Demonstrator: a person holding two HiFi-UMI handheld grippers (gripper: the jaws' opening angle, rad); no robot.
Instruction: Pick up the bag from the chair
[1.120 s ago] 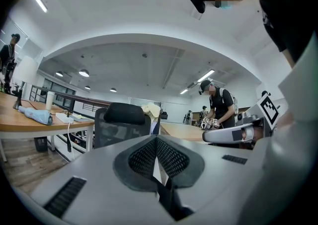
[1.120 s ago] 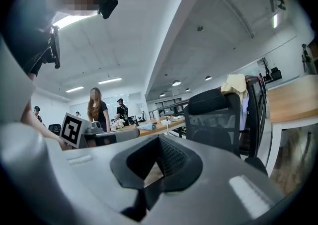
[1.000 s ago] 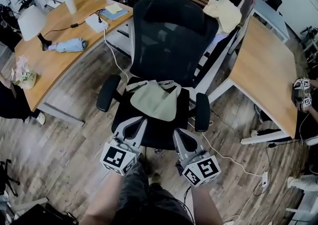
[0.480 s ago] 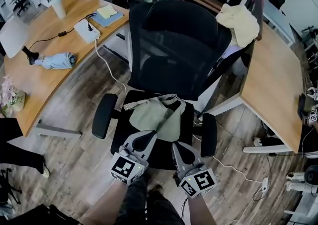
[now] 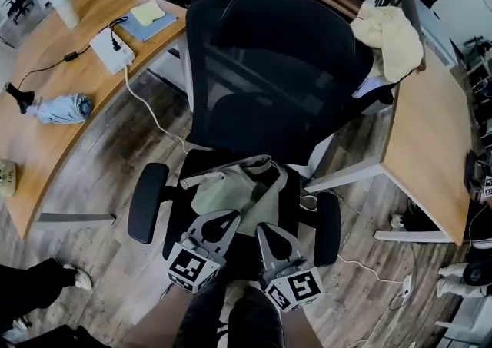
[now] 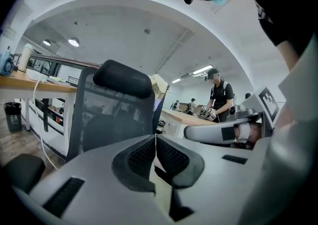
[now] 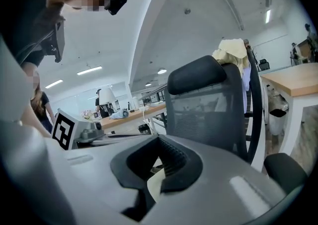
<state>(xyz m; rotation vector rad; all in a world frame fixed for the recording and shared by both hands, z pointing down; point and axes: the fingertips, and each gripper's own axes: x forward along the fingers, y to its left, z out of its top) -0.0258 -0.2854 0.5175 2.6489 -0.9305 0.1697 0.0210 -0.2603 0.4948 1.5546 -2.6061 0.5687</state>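
Bag (image 5: 231, 185), pale green, lies crumpled on the seat (image 5: 291, 194) of the black office chair (image 5: 269, 62), between the 2 armrests (image 5: 147, 202). Its position on the seat matches the frame 0.5 s earlier. Left gripper (image 5: 224, 219) has advanced: its tips now reach the bag's near edge, with the jaws closed tip to tip and nothing clamped. Right gripper (image 5: 263, 229) has moved in just beside it, also at the near edge, its jaws likewise pressed together and empty. The chair fills more of the head view than before. A folded umbrella (image 5: 58, 108) rests on the curved desk (image 5: 38, 154) at left.
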